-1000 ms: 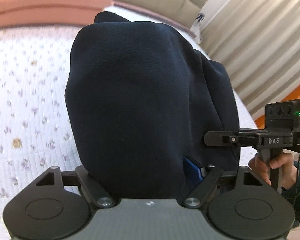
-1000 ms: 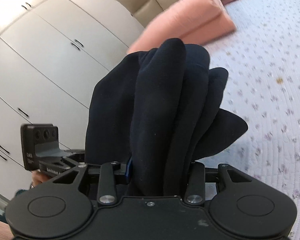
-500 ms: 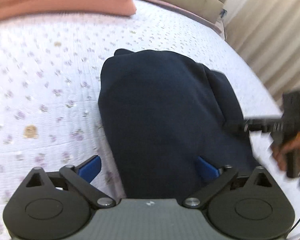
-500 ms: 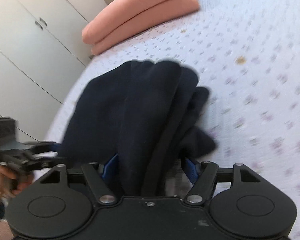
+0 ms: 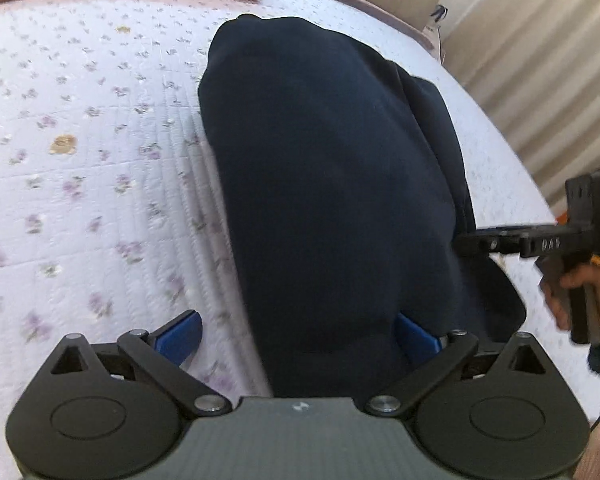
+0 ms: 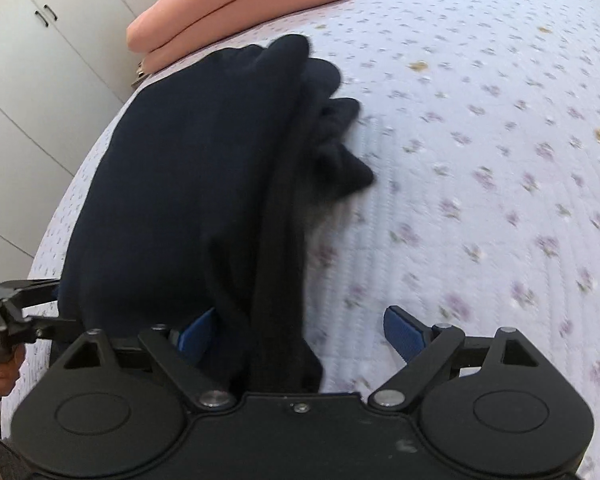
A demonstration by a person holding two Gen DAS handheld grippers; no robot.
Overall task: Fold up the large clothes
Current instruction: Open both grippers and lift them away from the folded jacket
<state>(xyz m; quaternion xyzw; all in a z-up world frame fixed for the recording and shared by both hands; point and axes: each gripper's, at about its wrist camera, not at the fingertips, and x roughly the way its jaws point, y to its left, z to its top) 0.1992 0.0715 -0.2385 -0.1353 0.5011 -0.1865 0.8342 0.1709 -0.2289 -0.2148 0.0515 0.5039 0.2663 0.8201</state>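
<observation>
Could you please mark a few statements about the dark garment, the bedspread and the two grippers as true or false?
1. The navy garment lies bunched on the floral bedspread. True.
2. The left gripper is clamped shut on the garment. False: its blue fingers stand wide apart, with cloth lying between them.
3. Folded peach bedding sits beyond the garment. True.
4. The right gripper holds the peach bedding. False: its jaws are opening, with only dark cloth between them.
5. The bedspread is plain white. False: it has small purple flowers.
</observation>
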